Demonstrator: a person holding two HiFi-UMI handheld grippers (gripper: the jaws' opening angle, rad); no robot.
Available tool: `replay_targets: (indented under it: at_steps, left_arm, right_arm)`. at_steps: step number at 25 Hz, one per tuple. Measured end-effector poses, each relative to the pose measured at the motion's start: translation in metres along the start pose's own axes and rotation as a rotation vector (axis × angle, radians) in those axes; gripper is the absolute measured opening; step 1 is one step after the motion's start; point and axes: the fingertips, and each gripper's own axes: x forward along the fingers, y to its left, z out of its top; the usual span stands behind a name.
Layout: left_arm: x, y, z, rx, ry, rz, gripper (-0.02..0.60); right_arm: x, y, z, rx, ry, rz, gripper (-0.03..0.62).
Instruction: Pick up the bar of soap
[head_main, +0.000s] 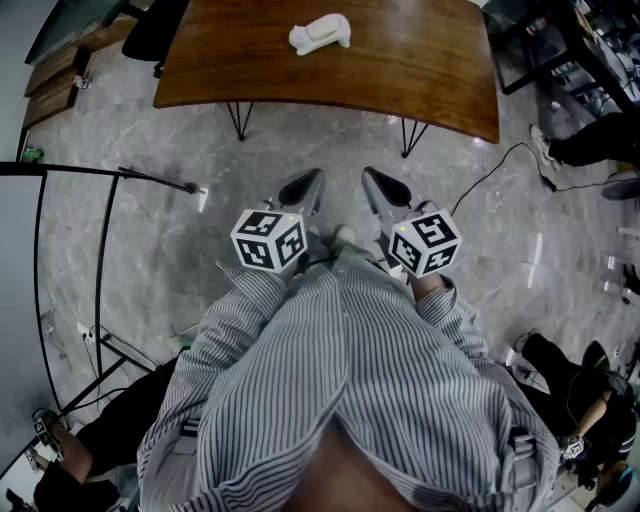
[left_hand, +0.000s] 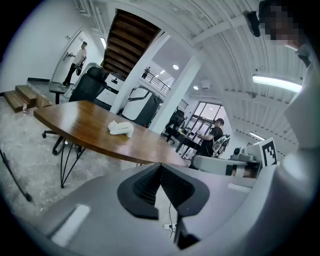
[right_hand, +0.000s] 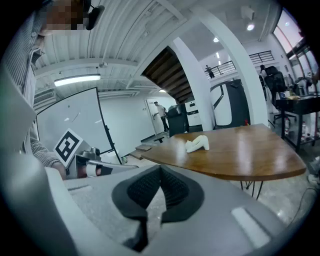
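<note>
The white bar of soap (head_main: 320, 34) lies on the far part of the curved wooden table (head_main: 400, 80), well ahead of both grippers. I hold both grippers close to the body, over the floor, short of the table's near edge. My left gripper (head_main: 316, 178) is shut with nothing between its pads. My right gripper (head_main: 368, 176) is also shut and empty. In the left gripper view the soap (left_hand: 121, 129) sits on the table beyond the closed left gripper (left_hand: 160, 167). The right gripper view shows the soap (right_hand: 197, 144) past the closed right gripper (right_hand: 160, 170).
The table stands on thin black hairpin legs (head_main: 240, 120) on a grey marble floor. A black metal stand (head_main: 100, 175) is at the left, and a cable (head_main: 490, 170) runs over the floor at the right. People sit at the lower left (head_main: 80, 460) and right (head_main: 580, 400). An office chair (head_main: 150, 30) stands behind the table.
</note>
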Motion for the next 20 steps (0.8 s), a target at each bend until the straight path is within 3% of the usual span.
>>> replay_targets:
  at_steps: [8, 15, 20]
  left_arm:
    - [0.016, -0.053, -0.018, 0.008, 0.026, -0.019, 0.004]
    - [0.022, -0.051, -0.015, 0.011, 0.019, 0.020, 0.003]
    - [0.028, -0.053, -0.014, 0.012, 0.020, 0.006, 0.004]
  right_arm:
    - [-0.035, -0.011, -0.006, -0.021, 0.020, 0.051, 0.002]
    - [-0.033, -0.021, -0.004, -0.020, 0.016, 0.075, 0.002]
    - [-0.030, -0.026, -0.005, -0.005, 0.025, 0.101, 0.002]
